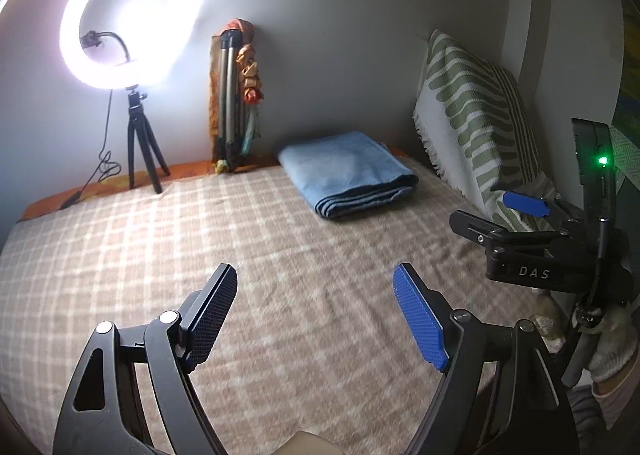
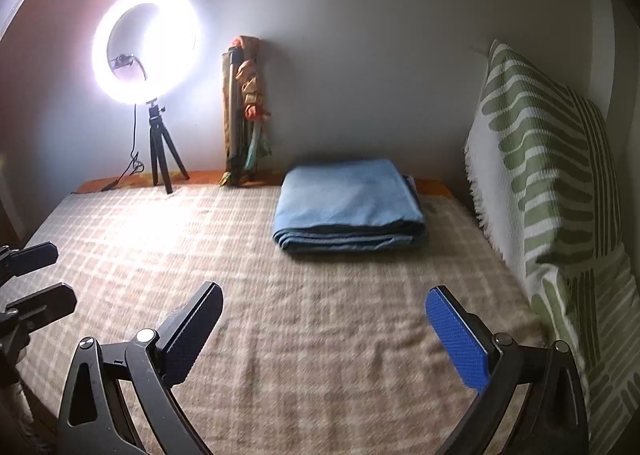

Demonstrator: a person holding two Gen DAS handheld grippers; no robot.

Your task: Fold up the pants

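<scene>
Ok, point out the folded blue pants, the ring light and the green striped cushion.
Folded blue pants (image 2: 348, 199): right wrist view, middle of the top layer.
Ring light (image 2: 176, 67): right wrist view, right side of the glowing ring.
Green striped cushion (image 1: 468, 103): left wrist view, middle of its patterned front.

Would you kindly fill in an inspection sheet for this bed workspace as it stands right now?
Surface: bed with a beige checked blanket, slightly rumpled near the tools.
Job's things: blue pants lying folded in a neat stack at the far side, near the wall.
Clutter: folded tripod with colourful cloth leaning on the wall; green patterned pillow upright at the right.
Grippers: left tool open, nothing between its fingers; right tool open wide, also empty; both apart from the pants.
Cables: black cord hanging from the ring light down to the bed edge.
Surroundings: plain grey wall; a gloved hand at the right edge of the left wrist view.
</scene>
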